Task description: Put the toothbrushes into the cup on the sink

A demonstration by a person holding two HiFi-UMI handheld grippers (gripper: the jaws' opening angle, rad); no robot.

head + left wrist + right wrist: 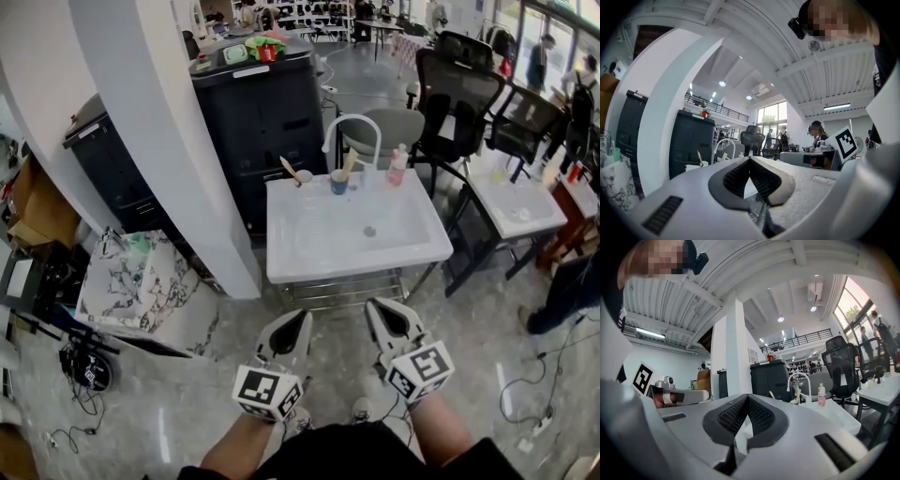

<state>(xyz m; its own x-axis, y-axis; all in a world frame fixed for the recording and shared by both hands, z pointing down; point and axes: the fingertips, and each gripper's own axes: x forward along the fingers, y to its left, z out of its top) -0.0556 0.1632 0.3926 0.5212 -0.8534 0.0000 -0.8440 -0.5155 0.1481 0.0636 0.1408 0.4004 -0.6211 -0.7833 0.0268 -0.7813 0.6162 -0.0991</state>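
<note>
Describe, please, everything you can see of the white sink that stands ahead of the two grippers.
The sink is a white, glossy rectangular basin with a broad flat rim and a small round drain in its floor. It looks dry and holds nothing. It sits level on a metal rack beside a white pillar. A white arched faucet rises from its back rim, where a white cup, a blue cup and a pink bottle stand.

Black cabinet (262,122), office chair (457,86)

A white pillar (159,122) rises from the glossy grey floor (487,328). Behind it stand dark cabinets (258,117), with black office chairs (459,80) near the bright windows (855,305).
</note>
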